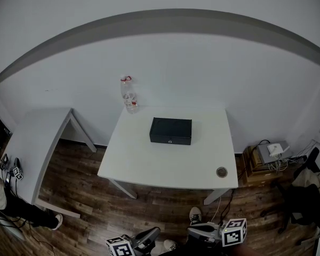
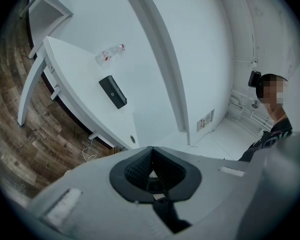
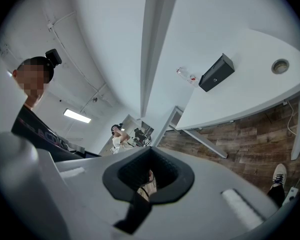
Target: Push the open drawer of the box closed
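Box (image 1: 170, 130), small, black and flat-topped, sits toward the far middle of a white table (image 1: 149, 164) in the head view. Its front face, with a small round fitting, is turned toward us. From here we cannot tell how far the drawer stands out. A clear bottle (image 1: 129, 96) stands at the table's far left corner. We hold both tools low at the near edge of the view, well apart from the table: the left gripper (image 1: 152, 232) and the right gripper (image 1: 197, 229), each with its marker cube.

In the left gripper view, the left gripper (image 2: 151, 154) has its dark pads pressed together with nothing between them. The box (image 2: 113, 91) lies far off on the table (image 2: 80, 84), the bottle (image 2: 110, 55) beyond it.

In the right gripper view, the right gripper (image 3: 150, 156) is likewise pressed together and empty. The box (image 3: 216, 72) shows small on the table (image 3: 250, 94), near the bottle (image 3: 186, 75).

We judge the box to be rigid and fairly light, so it may slide on the smooth tabletop when pushed. The drawer front is the place to press, squarely in the middle, perhaps while the other tool braces the far side of the box.
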A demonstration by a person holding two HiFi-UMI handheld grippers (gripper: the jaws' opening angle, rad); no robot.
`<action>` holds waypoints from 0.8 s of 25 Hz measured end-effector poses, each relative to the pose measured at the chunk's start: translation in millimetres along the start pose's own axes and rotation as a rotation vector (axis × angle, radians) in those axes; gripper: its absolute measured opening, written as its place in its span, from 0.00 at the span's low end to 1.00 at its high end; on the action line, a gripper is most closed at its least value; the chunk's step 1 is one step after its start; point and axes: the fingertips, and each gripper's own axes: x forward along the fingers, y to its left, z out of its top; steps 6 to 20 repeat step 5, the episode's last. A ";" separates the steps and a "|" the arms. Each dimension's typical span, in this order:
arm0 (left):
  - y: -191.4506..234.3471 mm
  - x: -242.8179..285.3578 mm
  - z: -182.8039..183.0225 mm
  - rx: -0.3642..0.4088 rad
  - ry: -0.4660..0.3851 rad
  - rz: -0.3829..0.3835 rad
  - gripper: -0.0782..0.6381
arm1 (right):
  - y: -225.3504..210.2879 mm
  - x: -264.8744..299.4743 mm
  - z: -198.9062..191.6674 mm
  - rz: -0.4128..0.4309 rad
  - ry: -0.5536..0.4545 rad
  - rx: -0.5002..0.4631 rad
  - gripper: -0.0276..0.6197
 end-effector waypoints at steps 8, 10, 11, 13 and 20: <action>1.2 -1.1 -0.1 -0.005 -0.003 0.001 0.11 | 0.0 0.0 -0.5 -0.004 -0.003 0.006 0.05; 1.2 -1.1 -0.1 -0.005 -0.003 0.001 0.11 | 0.0 0.0 -0.5 -0.004 -0.003 0.006 0.05; 1.2 -1.1 -0.1 -0.005 -0.003 0.001 0.11 | 0.0 0.0 -0.5 -0.004 -0.003 0.006 0.05; 1.2 -1.1 -0.1 -0.005 -0.003 0.001 0.11 | 0.0 0.0 -0.5 -0.004 -0.003 0.006 0.05; 1.2 -1.1 -0.1 -0.005 -0.003 0.001 0.11 | 0.0 0.0 -0.5 -0.004 -0.003 0.006 0.05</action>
